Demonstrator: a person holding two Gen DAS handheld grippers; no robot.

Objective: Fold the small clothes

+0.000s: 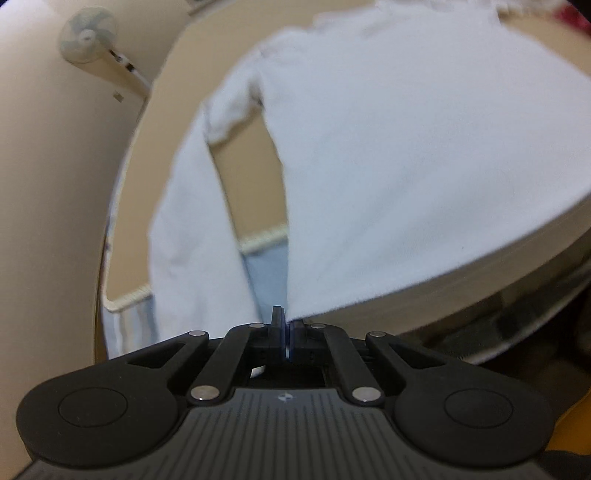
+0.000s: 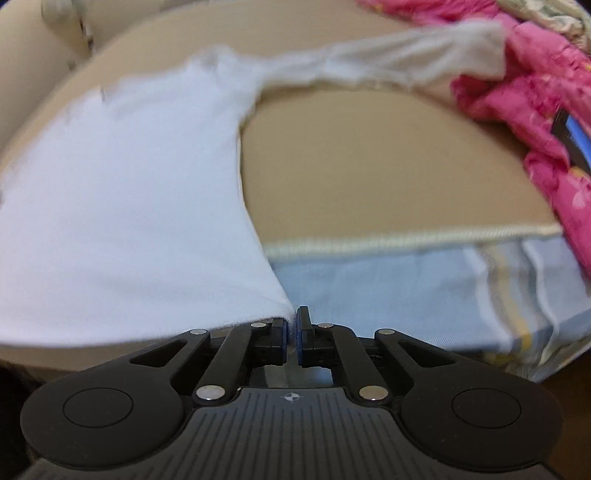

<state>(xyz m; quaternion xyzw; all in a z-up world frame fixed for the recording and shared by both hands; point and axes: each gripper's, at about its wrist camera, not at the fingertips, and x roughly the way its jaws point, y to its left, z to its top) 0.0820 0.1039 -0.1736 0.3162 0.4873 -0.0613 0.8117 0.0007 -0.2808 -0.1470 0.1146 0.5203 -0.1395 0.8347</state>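
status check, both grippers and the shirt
Left gripper shut on white shirt hem corner. Right gripper shut on opposite corner. Sleeve reaches pink clothes.

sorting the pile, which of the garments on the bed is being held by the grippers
The white long-sleeved top: both bottom corners are clamped, by the left hand-held gripper and right hand-held gripper. The pink garment lies bunched and unheld.

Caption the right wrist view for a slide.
Right gripper pinches the hem corner of a white long-sleeved shirt spread over a tan mattress.

A home bedroom: mattress [image 2: 369,166], striped bedsheet [image 2: 443,295], standing fan [image 1: 86,35], heaped pink clothes [image 2: 535,110].
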